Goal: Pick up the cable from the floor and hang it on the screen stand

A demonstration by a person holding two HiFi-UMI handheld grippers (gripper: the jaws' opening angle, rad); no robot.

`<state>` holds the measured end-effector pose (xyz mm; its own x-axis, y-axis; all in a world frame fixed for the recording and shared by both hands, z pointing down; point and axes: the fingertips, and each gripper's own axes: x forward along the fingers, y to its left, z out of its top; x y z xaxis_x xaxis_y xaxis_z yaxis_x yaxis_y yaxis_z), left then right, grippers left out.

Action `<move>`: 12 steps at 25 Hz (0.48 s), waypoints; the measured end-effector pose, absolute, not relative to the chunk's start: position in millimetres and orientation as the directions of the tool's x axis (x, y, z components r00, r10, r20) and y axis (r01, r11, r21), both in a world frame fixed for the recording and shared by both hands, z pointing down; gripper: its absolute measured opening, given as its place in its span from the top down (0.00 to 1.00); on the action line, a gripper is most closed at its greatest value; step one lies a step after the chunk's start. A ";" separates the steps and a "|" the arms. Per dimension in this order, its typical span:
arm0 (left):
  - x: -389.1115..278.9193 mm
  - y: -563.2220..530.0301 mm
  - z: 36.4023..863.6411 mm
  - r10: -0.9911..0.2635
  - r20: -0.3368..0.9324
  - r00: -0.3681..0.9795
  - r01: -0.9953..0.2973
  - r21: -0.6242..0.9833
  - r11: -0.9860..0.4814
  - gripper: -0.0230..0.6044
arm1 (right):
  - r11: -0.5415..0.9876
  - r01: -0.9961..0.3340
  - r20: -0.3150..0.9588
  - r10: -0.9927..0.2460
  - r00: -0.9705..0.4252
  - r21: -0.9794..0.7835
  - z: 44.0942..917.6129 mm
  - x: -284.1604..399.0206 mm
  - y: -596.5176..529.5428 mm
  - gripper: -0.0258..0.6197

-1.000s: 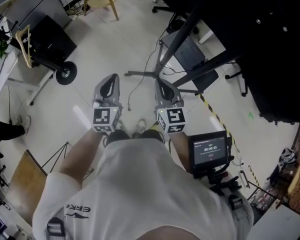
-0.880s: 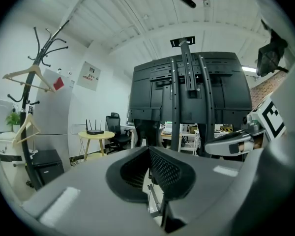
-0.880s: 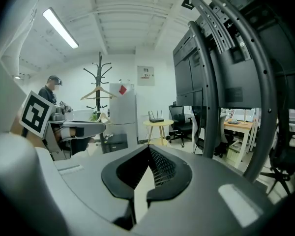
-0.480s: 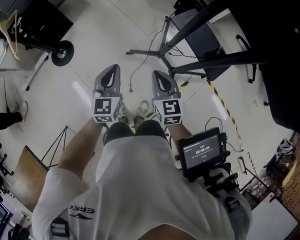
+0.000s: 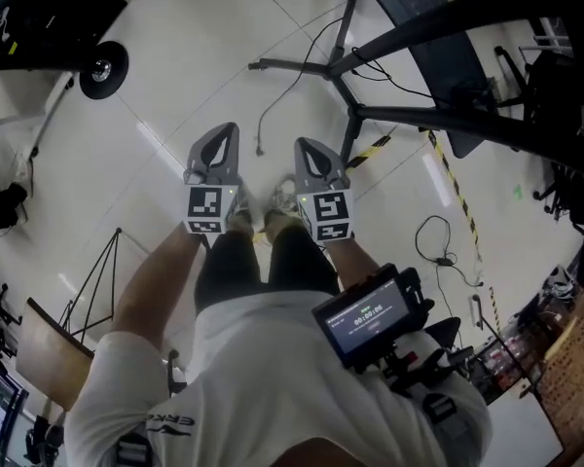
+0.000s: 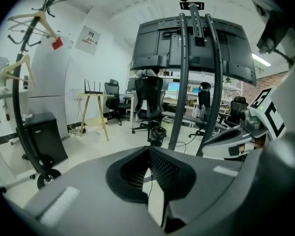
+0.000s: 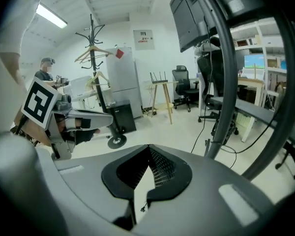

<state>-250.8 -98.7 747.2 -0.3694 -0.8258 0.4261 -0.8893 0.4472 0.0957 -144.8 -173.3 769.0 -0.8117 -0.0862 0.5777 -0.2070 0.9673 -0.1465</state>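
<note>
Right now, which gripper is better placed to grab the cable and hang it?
Probably the right gripper. The cable has its loose end between both shut grippers, about equally near each. The screen stand is on the right's side, so its carry looks shorter than for the left gripper.

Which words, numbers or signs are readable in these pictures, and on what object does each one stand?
"ERKE": seen upside down on the person's white shirt.
Digits on the small screen: a timer-like row, too blurred to read.
Print on the wall poster: too small to read.
</note>
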 end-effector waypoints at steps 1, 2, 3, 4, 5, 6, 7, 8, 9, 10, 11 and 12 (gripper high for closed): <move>-249.8 -95.6 767.5 -0.821 0.441 -0.363 -0.891 0.095 0.445 0.96 | 0.966 -0.206 0.586 -0.078 -0.806 -0.155 788.0 -144.8 -170.4 0.94; -248.6 -92.3 788.4 -0.816 0.457 -0.355 -0.893 0.094 0.441 0.96 | 0.966 -0.204 0.596 -0.069 -0.800 -0.161 807.7 -144.0 -167.6 0.94; -247.4 -89.0 809.9 -0.811 0.472 -0.346 -0.895 0.095 0.437 0.96 | 0.965 -0.201 0.607 -0.060 -0.792 -0.166 827.8 -142.8 -165.1 0.94; -246.5 -86.0 831.6 -0.806 0.487 -0.337 -0.896 0.096 0.433 0.96 | 0.965 -0.197 0.617 -0.051 -0.785 -0.170 848.4 -141.7 -163.0 0.94; -246.5 -83.5 853.2 -0.802 0.499 -0.329 -0.898 0.097 0.429 0.96 | 0.966 -0.193 0.627 -0.043 -0.778 -0.173 869.5 -140.8 -161.6 0.94; -247.5 -81.7 874.4 -0.798 0.509 -0.323 -0.900 0.097 0.426 0.96 | 0.966 -0.190 0.636 -0.036 -0.771 -0.175 891.1 -139.9 -161.1 0.94; -249.2 -80.9 894.7 -0.795 0.516 -0.319 -0.901 0.096 0.424 0.96 | 0.967 -0.187 0.644 -0.031 -0.764 -0.175 912.0 -139.4 -161.7 0.94; -251.0 -81.0 913.6 -0.794 0.520 -0.316 -0.901 0.097 0.422 0.96 | 0.967 -0.186 0.649 -0.029 -0.760 -0.175 931.0 -139.4 -163.2 0.94; -252.6 -81.7 930.7 -0.794 0.521 -0.313 -0.902 0.098 0.420 0.96 | 0.967 -0.184 0.652 -0.027 -0.758 -0.174 948.2 -139.7 -165.2 0.94; -254.0 -82.6 946.2 -0.795 0.521 -0.311 -0.903 0.099 0.419 0.96 | 0.968 -0.181 0.655 -0.024 -0.756 -0.173 964.6 -139.2 -167.0 0.94; -255.2 -83.5 960.5 -0.796 0.520 -0.308 -0.903 0.102 0.417 0.96 | 0.969 -0.176 0.658 -0.020 -0.753 -0.171 980.5 -138.3 -168.6 0.94; -256.4 -84.6 974.1 -0.799 0.519 -0.304 -0.905 0.105 0.413 0.96 | 0.971 -0.169 0.659 -0.015 -0.752 -0.170 995.0 -138.2 -170.1 0.94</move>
